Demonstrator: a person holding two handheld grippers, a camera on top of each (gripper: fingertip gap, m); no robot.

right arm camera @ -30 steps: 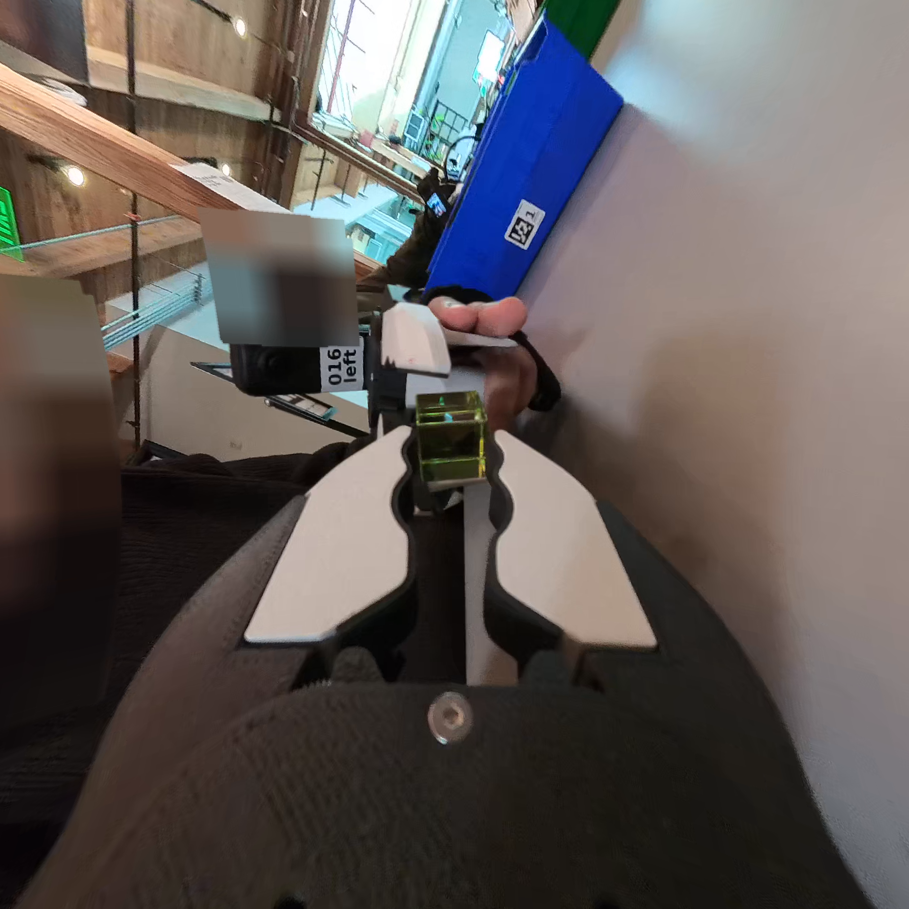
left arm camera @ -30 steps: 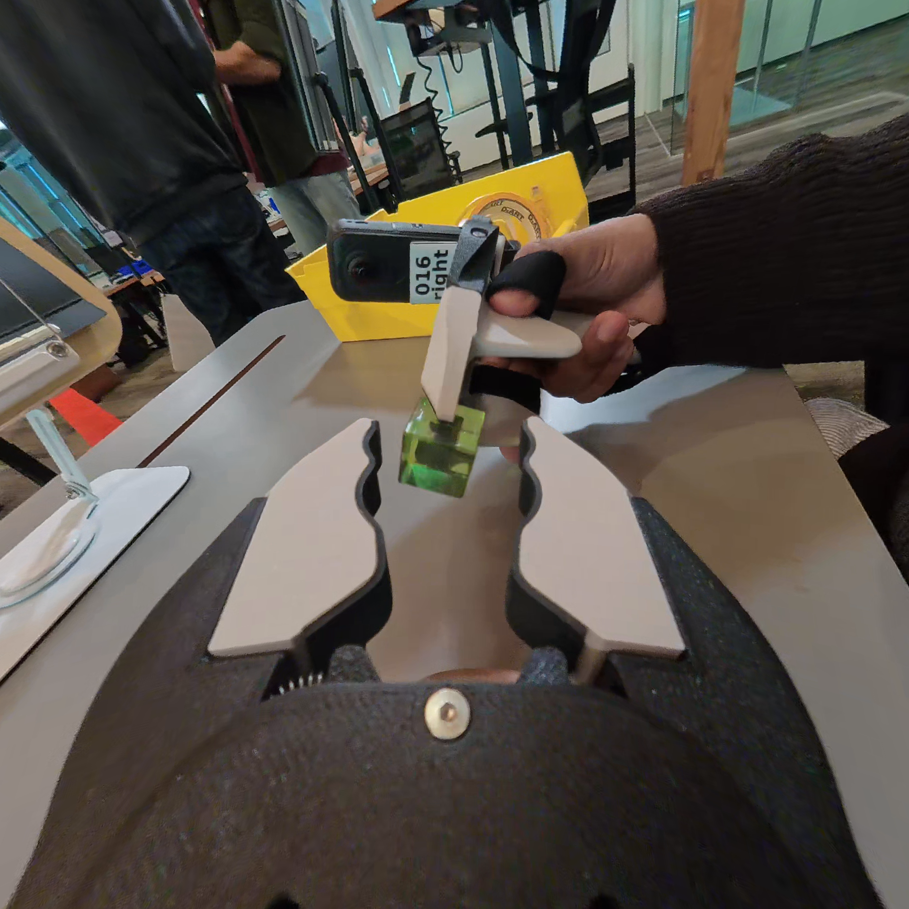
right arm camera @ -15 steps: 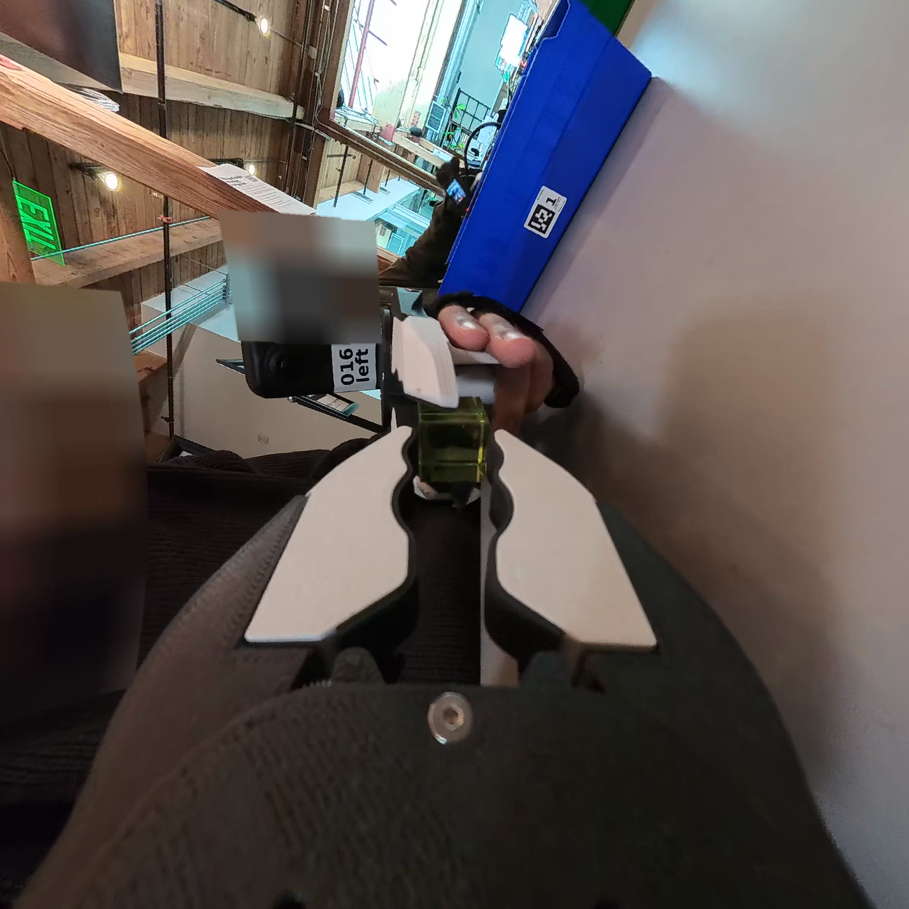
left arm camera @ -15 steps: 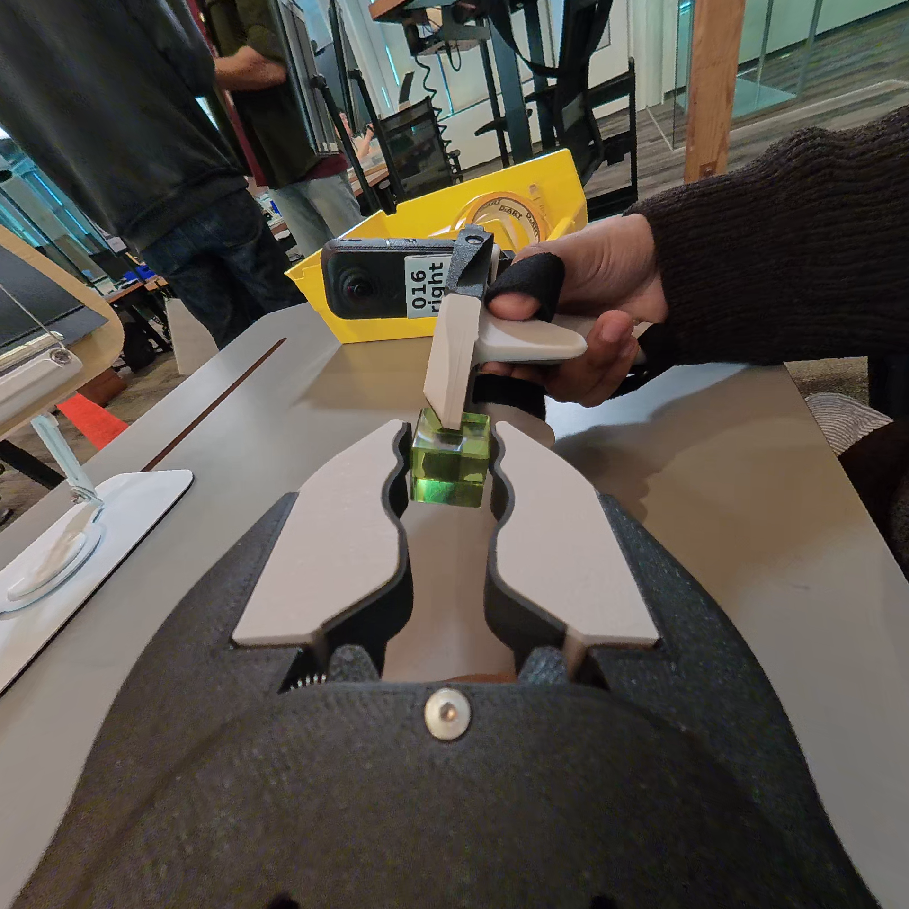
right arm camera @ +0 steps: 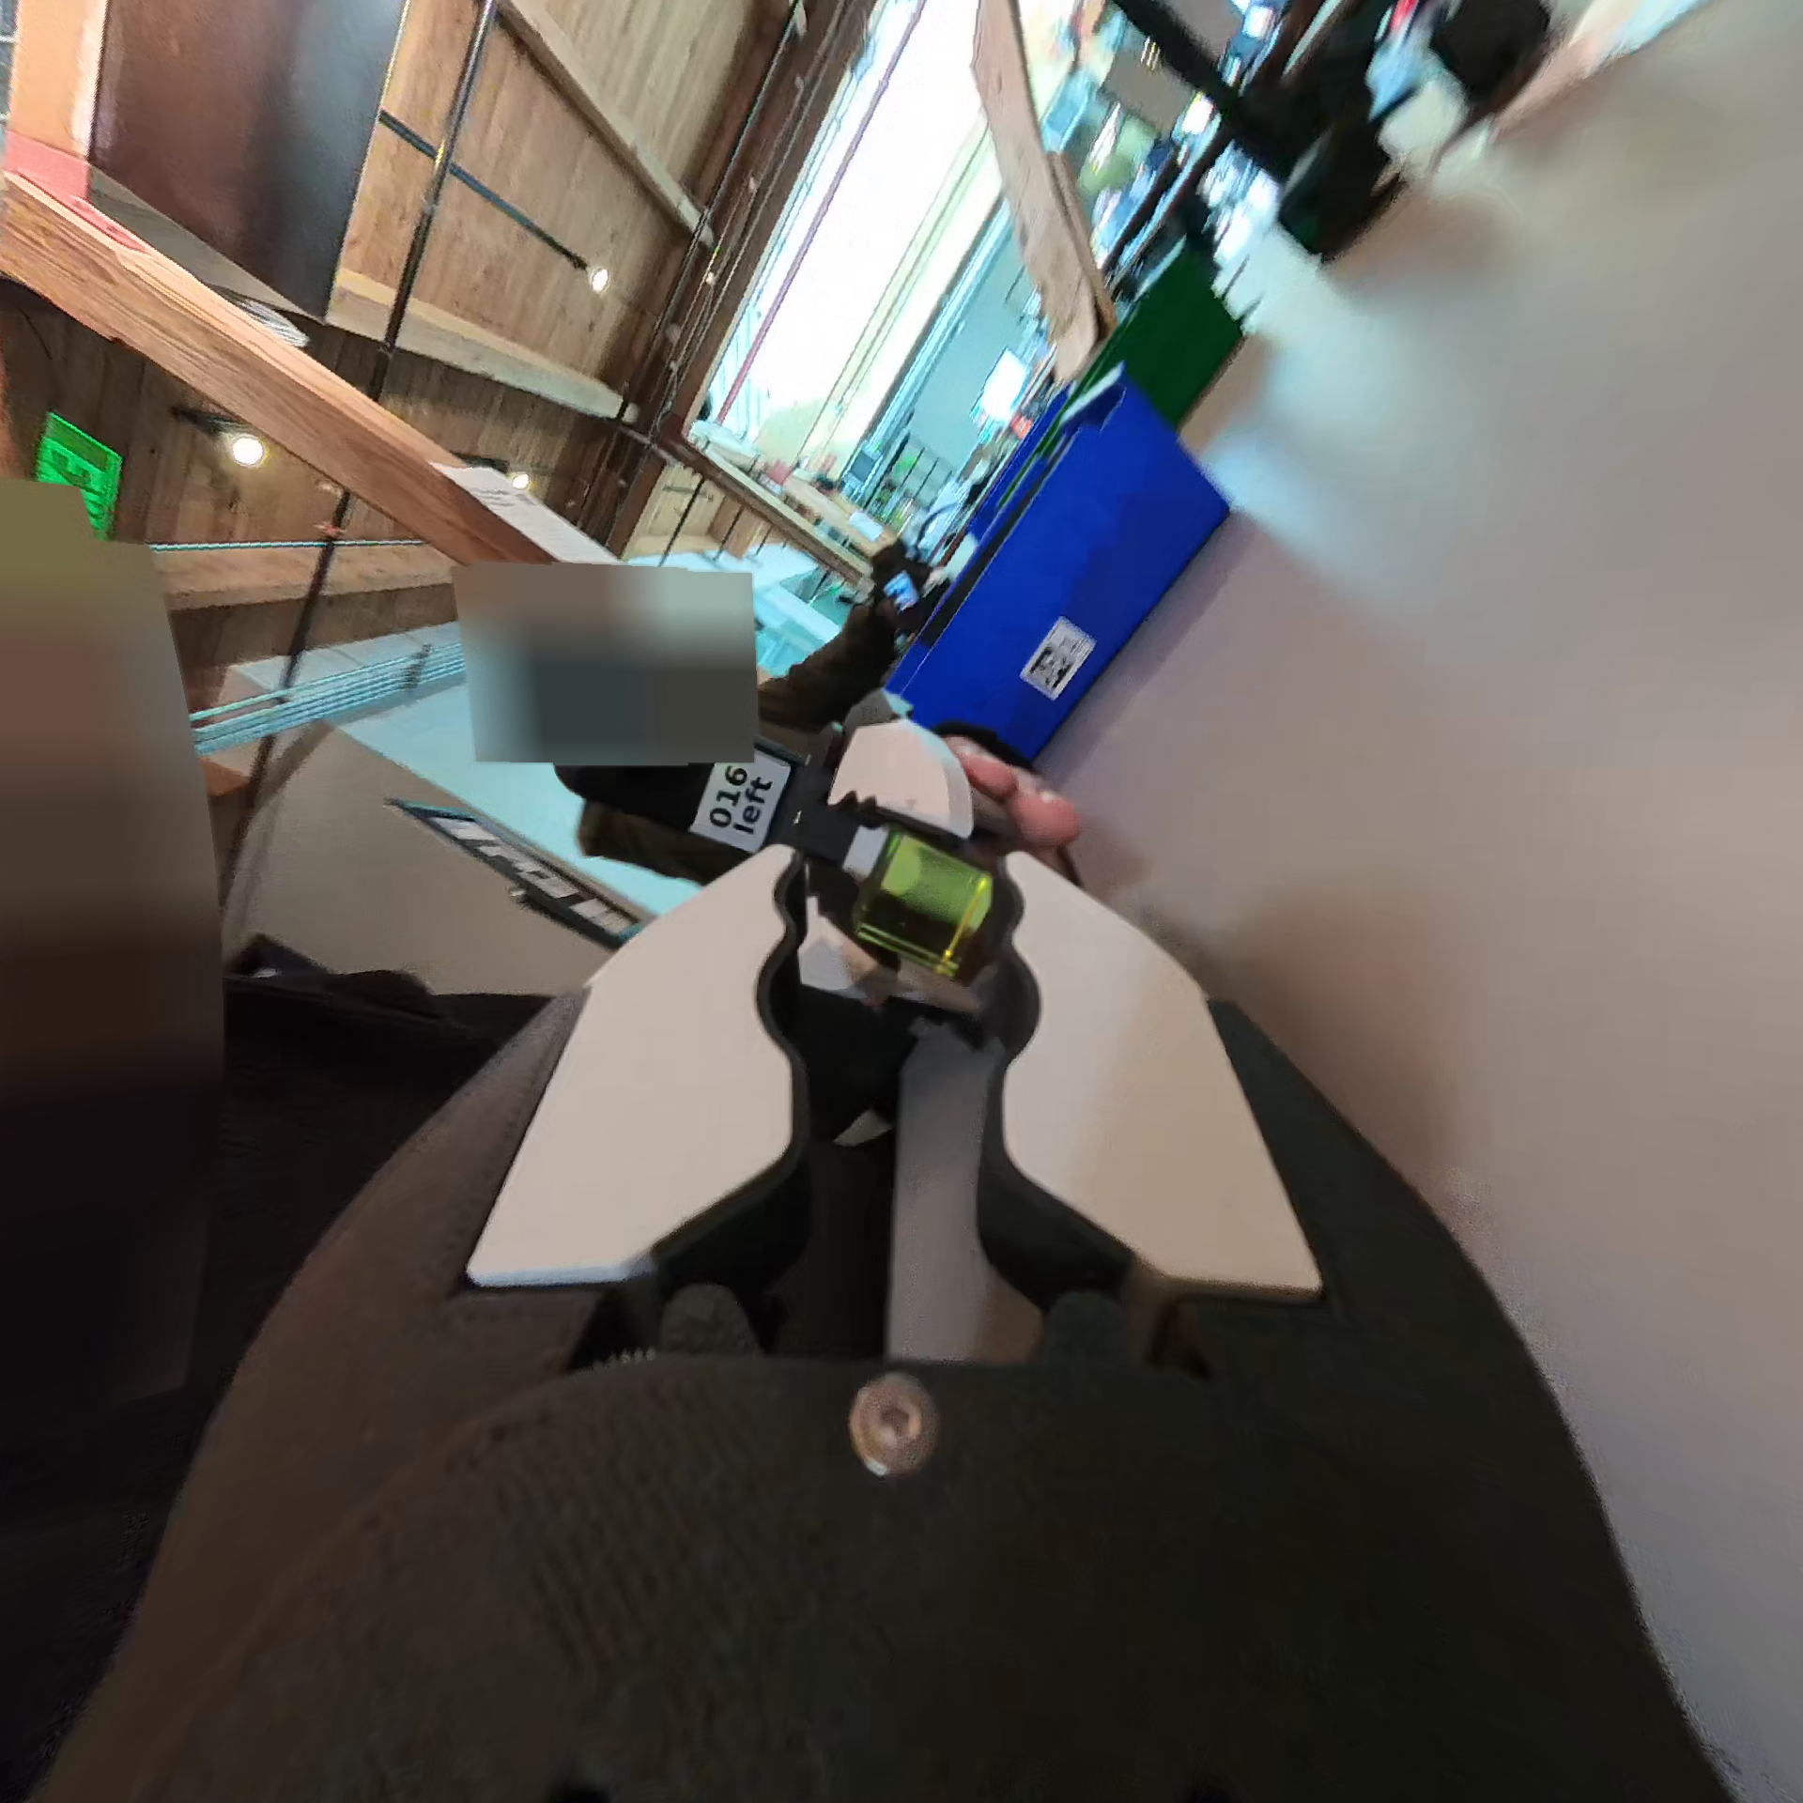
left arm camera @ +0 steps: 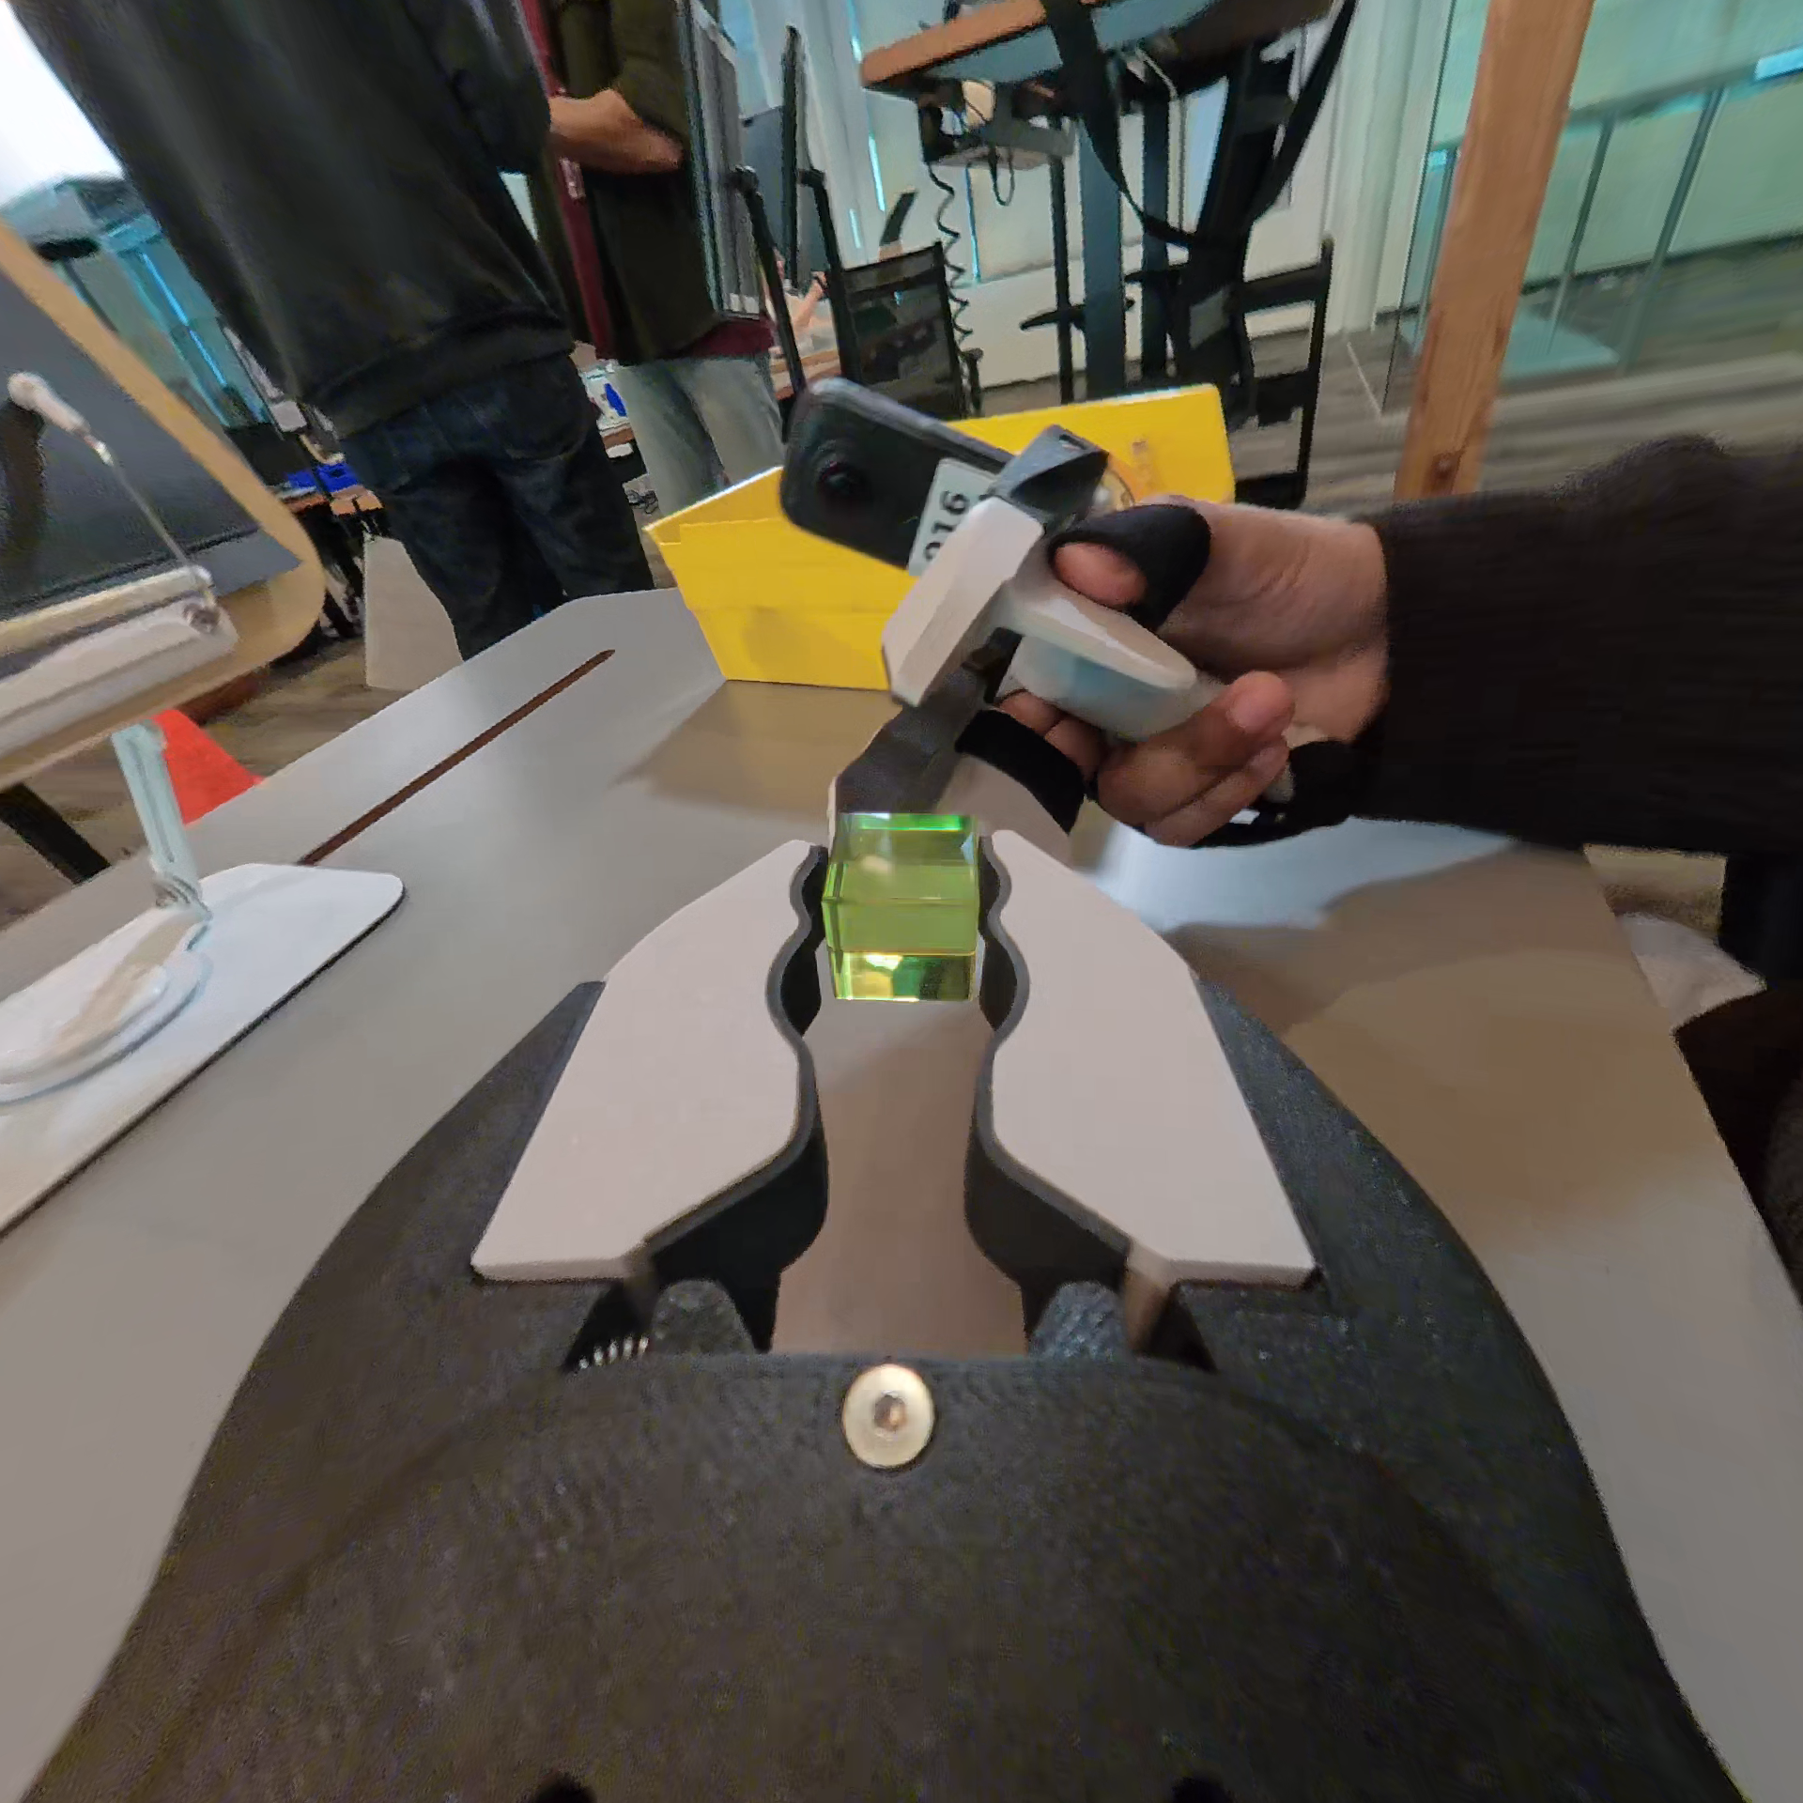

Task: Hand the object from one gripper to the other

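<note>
A clear green cube [left arm camera: 900, 907] sits clamped between the fingertips of my left gripper [left arm camera: 900, 878], a little above the grey table [left arm camera: 1415, 1122]. My right gripper [left arm camera: 883, 741], held in a hand, is tilted just behind and above the cube, with its fingers apart and off the cube's top. In the right wrist view the cube [right arm camera: 922, 907] lies between the spread tips of my right gripper [right arm camera: 898, 878], close to the right-hand one. It is held by the left gripper's fingers [right arm camera: 912, 792].
A yellow bin [left arm camera: 781, 595] stands at the table's far edge. A white stand base [left arm camera: 244, 937] with a clear post is at the left. A blue bin [right arm camera: 1054, 585] shows in the right wrist view. People stand behind the table. My left and right fingertips are right by each other.
The left gripper has shut on the cube. The right gripper has opened, let go of it and tilted up and back.
</note>
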